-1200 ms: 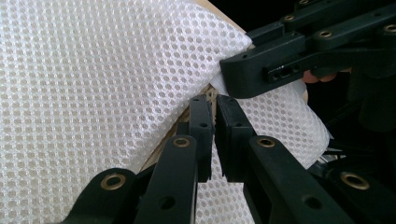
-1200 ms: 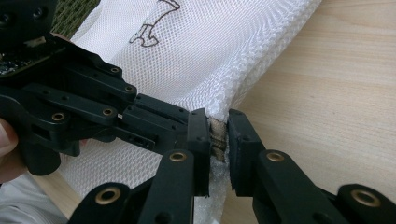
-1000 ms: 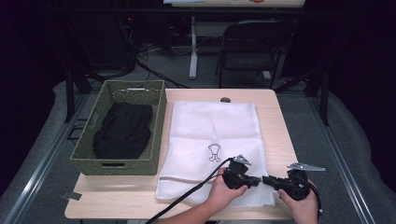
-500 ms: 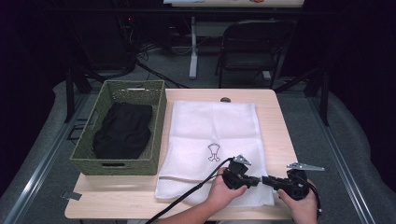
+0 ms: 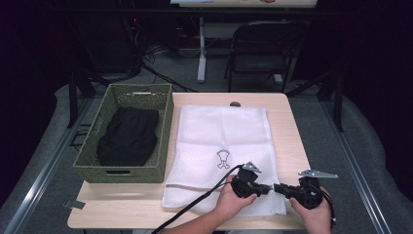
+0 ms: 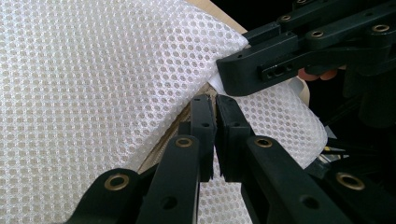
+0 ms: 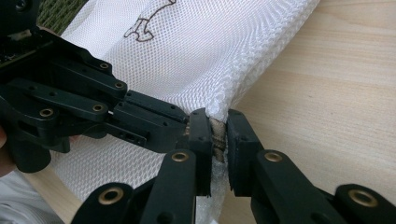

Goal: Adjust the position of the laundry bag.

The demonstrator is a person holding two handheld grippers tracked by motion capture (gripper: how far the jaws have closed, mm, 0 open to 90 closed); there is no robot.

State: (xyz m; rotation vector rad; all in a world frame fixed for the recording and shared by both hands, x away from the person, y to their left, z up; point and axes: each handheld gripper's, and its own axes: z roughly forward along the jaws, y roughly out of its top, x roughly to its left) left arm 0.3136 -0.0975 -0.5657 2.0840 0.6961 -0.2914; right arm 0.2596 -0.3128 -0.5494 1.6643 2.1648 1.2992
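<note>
A white mesh bag (image 5: 221,131) with a small dark logo lies flat on the wooden table (image 5: 288,131). Both grippers meet at its near right corner. My left gripper (image 5: 267,189) comes in from the left, its jaws pressed together on the mesh edge (image 6: 140,93). My right gripper (image 5: 278,188) faces it, shut on the bag's hem, with a beige drawstring cord (image 7: 216,135) showing between its pads. In the right gripper view the left gripper (image 7: 184,123) touches the hem just beside my right gripper (image 7: 217,140). In the left gripper view the right gripper (image 6: 229,77) sits just above my left gripper (image 6: 215,135).
A green woven basket (image 5: 164,122) holding a folded black garment (image 5: 127,136) stands left of the bag. A black cable (image 5: 195,202) trails over the bag's near edge. A folding chair (image 5: 263,53) stands beyond the table's far side.
</note>
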